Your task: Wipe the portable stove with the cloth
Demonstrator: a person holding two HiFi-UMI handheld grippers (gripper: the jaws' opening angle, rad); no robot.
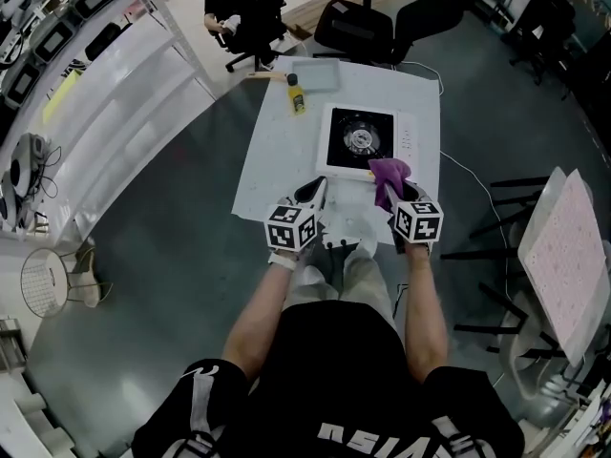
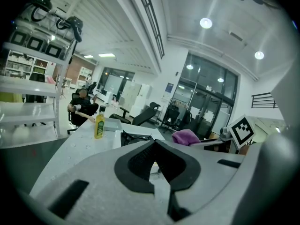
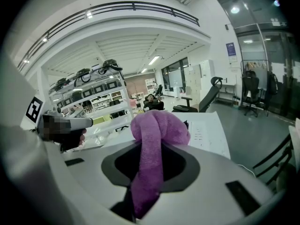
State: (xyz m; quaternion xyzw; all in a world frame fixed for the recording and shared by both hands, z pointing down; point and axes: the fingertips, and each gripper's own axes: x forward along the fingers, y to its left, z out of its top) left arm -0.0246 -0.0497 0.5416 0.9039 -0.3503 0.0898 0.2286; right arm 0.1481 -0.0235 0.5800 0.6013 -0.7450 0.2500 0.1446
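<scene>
Cloth [image 3: 157, 125], purple and bunched, is pinched between the jaws of your right hand-held gripper [image 3: 152, 146], its top bulging out above the tips. From your head it hangs over the near right corner of the portable stove [image 1: 360, 141]; whether it touches the stove you cannot tell. Your left hand-held gripper [image 2: 154, 142] has its jaws pressed together with nothing in them, and it sits just off the stove's near left corner, beside the right one.

The stove lies on the white desk [image 1: 277, 151], toward its right side, with the black burner face up. Past its far left corner a yellow bottle [image 1: 298, 94] stands upright, apart from the stove, and a shallow pale tray [image 1: 316, 74] lies just beyond the bottle at the desk's far edge. Behind the desk are black office chairs [image 1: 355, 29], and a person [image 1: 234, 8] sits in another one farther left. White shelving [image 1: 124, 93] runs along your left, and a cable [image 1: 468, 175] trails over the floor on your right.
</scene>
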